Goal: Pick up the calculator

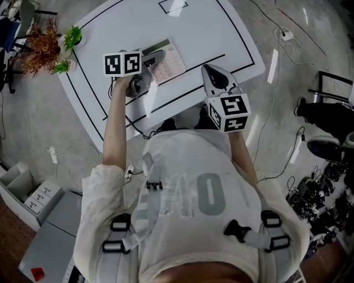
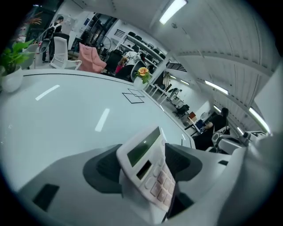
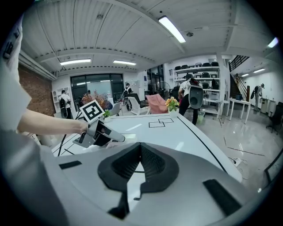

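Observation:
A pale calculator (image 1: 168, 62) with a green-grey display lies near the middle of the white table (image 1: 210, 33). My left gripper (image 1: 154, 58) reaches it from the left. In the left gripper view the calculator (image 2: 148, 165) sits tilted between the two dark pads (image 2: 106, 167), and both its long edges meet them. My right gripper (image 1: 213, 74) hovers over the table's near edge, to the right of the calculator and apart from it. Its jaws (image 3: 140, 148) are shut with nothing between them. The right gripper view shows the left gripper (image 3: 99, 132) at the left.
Black lines and a small outlined square (image 1: 172, 6) mark the table. Potted plants (image 1: 72, 37) and a dried orange bunch (image 1: 41, 50) stand at the table's left corner. Cables (image 1: 72, 149) trail on the floor. Chairs, shelves and people fill the room beyond.

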Demonstrator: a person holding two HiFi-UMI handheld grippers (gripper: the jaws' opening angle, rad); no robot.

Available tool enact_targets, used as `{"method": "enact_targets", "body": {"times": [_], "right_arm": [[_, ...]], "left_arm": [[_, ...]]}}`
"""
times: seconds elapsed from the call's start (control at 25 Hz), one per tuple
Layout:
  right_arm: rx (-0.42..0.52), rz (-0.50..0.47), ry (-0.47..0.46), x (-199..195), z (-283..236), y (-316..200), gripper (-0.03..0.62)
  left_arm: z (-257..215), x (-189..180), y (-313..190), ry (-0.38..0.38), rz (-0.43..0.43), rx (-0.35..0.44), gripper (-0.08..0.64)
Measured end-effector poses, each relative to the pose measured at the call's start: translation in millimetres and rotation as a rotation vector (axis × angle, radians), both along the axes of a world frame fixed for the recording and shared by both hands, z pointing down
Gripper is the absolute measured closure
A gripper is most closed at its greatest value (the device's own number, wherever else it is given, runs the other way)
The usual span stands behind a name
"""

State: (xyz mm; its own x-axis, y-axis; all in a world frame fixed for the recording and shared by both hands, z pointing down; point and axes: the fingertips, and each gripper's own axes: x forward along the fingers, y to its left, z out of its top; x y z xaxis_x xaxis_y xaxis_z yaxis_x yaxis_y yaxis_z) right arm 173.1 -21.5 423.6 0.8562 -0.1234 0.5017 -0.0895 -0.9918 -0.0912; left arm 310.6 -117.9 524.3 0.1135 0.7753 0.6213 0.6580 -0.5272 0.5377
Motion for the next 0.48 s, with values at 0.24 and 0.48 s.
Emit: {"method": "enact_targets", "body": {"times": [0.24,0.48], "right_arm": [[-0.009,0.005,-0.004,3,2,-1,0.586],[-0.014,-0.007,-0.024,4,6,-1,0.586]], "left_arm": [[5,6,-6,0.014,0.005,0.042,0.313],[5,-4,0,-0.077,0.062,0.009,0.361]]}}
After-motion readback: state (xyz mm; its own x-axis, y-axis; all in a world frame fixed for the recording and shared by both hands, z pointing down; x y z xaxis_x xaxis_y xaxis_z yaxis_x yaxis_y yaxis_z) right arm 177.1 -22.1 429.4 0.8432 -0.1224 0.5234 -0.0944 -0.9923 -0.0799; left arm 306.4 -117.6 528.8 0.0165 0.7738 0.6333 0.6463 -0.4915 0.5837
